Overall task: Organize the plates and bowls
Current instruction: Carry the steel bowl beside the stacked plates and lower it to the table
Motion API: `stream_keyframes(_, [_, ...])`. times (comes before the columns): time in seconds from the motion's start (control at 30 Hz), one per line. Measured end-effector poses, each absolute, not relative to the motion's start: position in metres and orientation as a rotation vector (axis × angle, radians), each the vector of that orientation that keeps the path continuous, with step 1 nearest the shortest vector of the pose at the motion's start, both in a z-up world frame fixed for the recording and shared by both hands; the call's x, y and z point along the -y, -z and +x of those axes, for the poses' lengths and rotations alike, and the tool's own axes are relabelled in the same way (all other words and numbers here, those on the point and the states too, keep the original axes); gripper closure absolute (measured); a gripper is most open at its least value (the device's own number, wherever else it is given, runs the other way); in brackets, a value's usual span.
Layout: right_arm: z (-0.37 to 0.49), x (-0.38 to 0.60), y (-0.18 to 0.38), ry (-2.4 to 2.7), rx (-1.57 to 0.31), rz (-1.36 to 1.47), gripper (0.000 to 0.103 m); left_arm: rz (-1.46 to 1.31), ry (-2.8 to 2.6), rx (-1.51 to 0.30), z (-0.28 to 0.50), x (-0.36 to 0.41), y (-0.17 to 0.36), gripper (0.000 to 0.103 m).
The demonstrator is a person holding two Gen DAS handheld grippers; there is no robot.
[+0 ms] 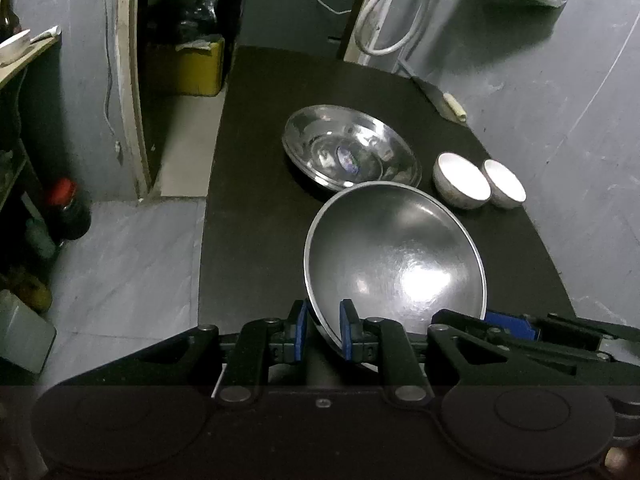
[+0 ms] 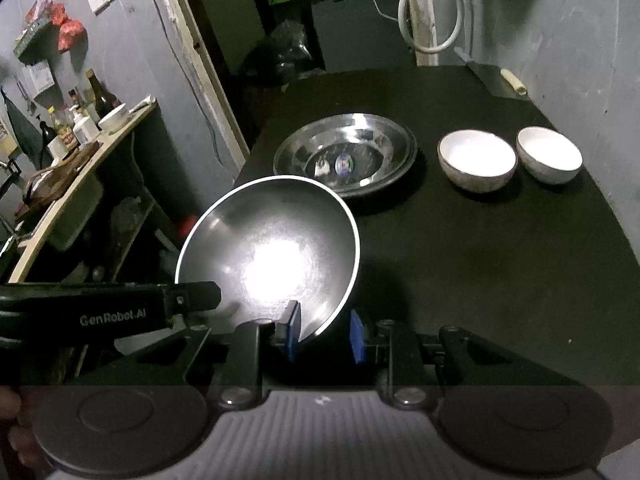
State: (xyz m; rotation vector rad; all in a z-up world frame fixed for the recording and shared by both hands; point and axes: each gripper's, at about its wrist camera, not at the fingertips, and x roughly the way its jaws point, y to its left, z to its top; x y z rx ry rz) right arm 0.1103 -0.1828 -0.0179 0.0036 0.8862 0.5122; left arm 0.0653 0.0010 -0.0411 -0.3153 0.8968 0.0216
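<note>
Blue pads of the left gripper stand on both sides of the near rim of a round, matte steel bowl, one pad outside the wall and one inside, so this gripper is clamped on the bowl. The right gripper holds the same bowl at another part of the near rim, again with one pad inside and the other outside, closed upon the edge. The bowl is tilted, its open side turned toward the cameras, and it seems to be lifted above the near part of the black table; whether its bottom touches the table I cannot tell. Farther on the table lies a shiny, wide stainless steel basin, with a small label at its bottom, just behind the held bowl. To the right of the basin stand two small white ceramic bowls, close beside each other. I judge that the step in hand is carrying the matte bowl, probably to nest it into the shiny basin. The next move calls for both grippers to travel together toward the far side, to bring the bowl level over the basin, and to lower it gently before the pads let go, because thin metal can slip or ring loudly.
</note>
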Motion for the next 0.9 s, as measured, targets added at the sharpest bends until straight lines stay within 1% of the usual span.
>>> stream_keyframes(0.4, [0.115,0.179,0.030,-0.514,-0.957,-0.003,0.074,-0.309,-0.033,-0.957,0.074,0.000,0.052,0.084])
stream_keyframes(0.73, [0.119,0.175,0.033,-0.513,-0.982,-0.003,0.074,-0.308,-0.038,-0.984,0.081,-0.001,0.059,0.084])
stream_keyframes(0.9, [0.121,0.174,0.035,-0.513,-0.994,0.001,0.072,-0.317,-0.037,-0.992,0.084,-0.001,0.061,0.084])
